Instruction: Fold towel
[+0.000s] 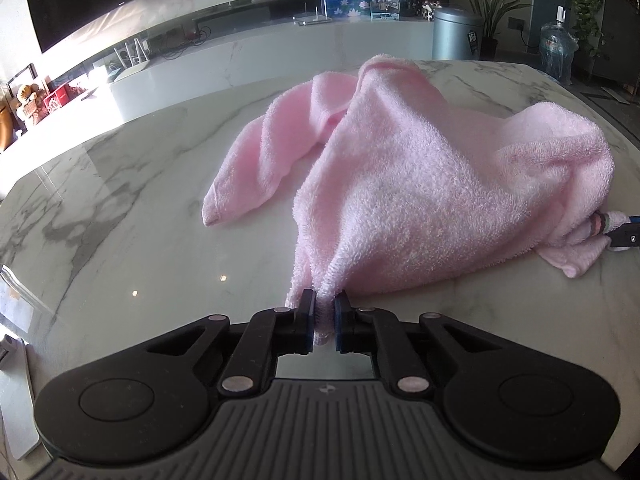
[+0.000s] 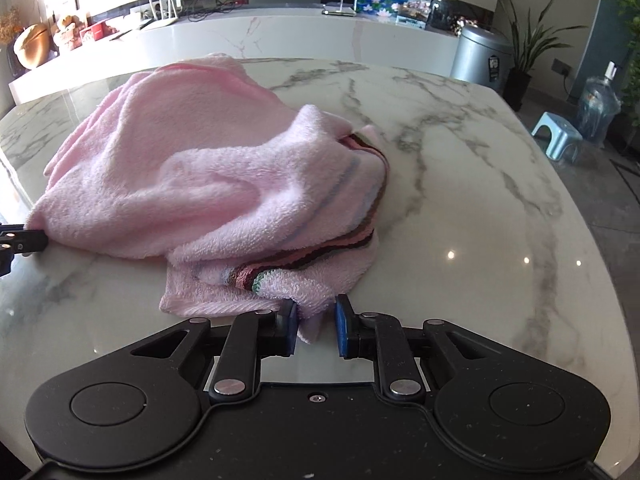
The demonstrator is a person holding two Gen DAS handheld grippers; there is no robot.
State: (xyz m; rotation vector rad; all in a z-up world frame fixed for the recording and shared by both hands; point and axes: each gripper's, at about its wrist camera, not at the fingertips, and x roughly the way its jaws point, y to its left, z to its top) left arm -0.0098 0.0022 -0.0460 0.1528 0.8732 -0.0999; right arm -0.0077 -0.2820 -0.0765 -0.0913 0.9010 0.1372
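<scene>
1. Towel, pink with a striped band, lies bunched on the marble worktop.
2. Left tool is clamped on one pinched corner at the near edge.
3. Right tool grips another corner beside the striped band, with cloth between its blue pads.
4. Both corners sit low over the worktop.

- Table: white marble top with grey veins, glossy, light spots reflecting off it.
- Pink towel lies crumpled directly on it, bunched into folds, one pointed end trailing left.
- Striped towel border sits toward the table's middle in the right wrist view.
</scene>
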